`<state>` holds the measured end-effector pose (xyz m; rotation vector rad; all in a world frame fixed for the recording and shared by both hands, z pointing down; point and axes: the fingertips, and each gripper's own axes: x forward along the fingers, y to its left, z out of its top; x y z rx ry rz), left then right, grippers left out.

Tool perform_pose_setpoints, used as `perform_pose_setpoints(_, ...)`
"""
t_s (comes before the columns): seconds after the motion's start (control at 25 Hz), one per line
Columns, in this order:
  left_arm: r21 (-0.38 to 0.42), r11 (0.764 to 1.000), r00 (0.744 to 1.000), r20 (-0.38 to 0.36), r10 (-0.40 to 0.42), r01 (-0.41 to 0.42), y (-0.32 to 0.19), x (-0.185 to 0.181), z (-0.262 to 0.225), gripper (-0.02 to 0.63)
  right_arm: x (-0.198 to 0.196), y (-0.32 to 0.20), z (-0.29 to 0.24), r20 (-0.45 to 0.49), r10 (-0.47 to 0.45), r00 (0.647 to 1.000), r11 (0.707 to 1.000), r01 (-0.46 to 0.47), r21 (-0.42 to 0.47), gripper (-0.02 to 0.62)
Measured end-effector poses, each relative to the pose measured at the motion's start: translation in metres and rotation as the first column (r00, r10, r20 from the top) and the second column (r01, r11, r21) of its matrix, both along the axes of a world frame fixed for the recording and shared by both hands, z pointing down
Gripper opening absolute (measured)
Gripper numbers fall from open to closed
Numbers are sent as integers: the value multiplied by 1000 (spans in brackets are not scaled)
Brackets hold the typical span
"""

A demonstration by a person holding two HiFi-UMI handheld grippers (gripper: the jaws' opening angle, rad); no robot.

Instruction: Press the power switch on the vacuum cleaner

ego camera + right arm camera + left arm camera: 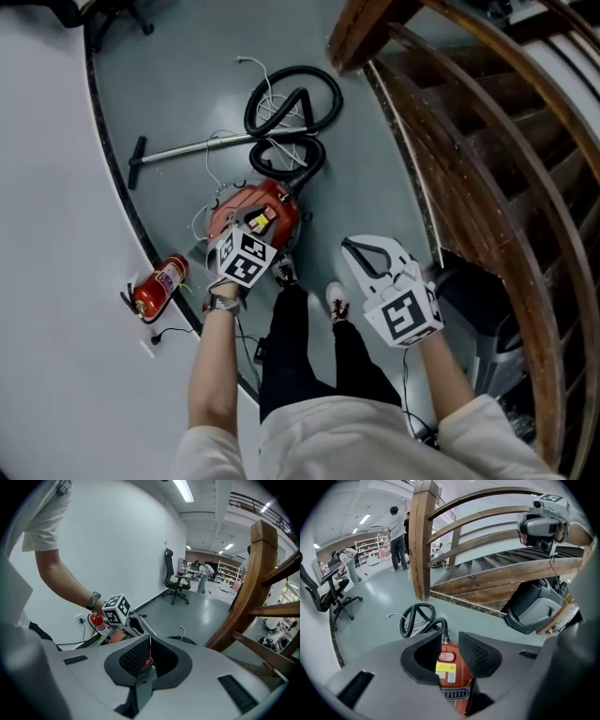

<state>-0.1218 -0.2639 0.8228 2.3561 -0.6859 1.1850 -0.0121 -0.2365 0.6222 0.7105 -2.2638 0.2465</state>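
At the far left of the floor lies a small red fire extinguisher (159, 286), its label too small to read. To its right, my left gripper (450, 644) hangs over the red canister vacuum cleaner (457, 685), jaws narrowly parted and empty, framing the red oval power switch (446, 656). I judge this to be the approach: next, one jaw tip must land squarely on that switch. The yellow sticker (446, 668) below it bears print I cannot read. My right gripper (149, 654) hangs aside, jaws together on nothing.
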Motion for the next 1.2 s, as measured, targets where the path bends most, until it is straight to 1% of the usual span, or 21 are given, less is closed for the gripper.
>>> perform_pose_setpoints(0.16, -32, 999, 1000, 20, -4, 5, -3, -3, 25, 124, 5, 5, 11, -19, 5, 1000, 1000, -5, -12, 29)
perform_pose_setpoints(0.36, -72, 997, 999, 20, -29, 31, -5, -5, 55, 147, 8, 13, 29, -23, 24, 999, 999, -25, -36, 29)
perform_pose_setpoints(0.52, -77, 997, 998, 64, -11, 16, -4, -11, 67, 165, 8, 17, 38, -31, 31, 999, 998, -33, -45, 29)
perform_pose_setpoints(0.68, -83, 996, 995, 95, 25, -17, 4, -12, 87, 185, 5, 18, 44, -36, 39, 999, 998, -40, -46, 29)
perform_pose_setpoints(0.84, -72, 997, 991, 126, 46, -37, 6, -15, 102, 210, 2, 21, 51, -49, 41, 998, 997, -44, -61, 29)
perform_pose_setpoints(0.96, -73, 996, 986, 155, 67, -57, 9, -18, 110, 217, 1, 24, 55, -48, 43, 998, 996, -46, -70, 29)
perform_pose_setpoints(1.08, -76, 996, 986, 156, 67, -56, 9, -19, 114, 227, 2, 27, 57, -55, 43, 998, 996, -47, -76, 29)
perform_pose_setpoints(1.2, -100, 994, 987, 148, 65, -50, 10, -16, 119, 240, 4, 29, 60, -57, 48, 997, 995, -53, -85, 29)
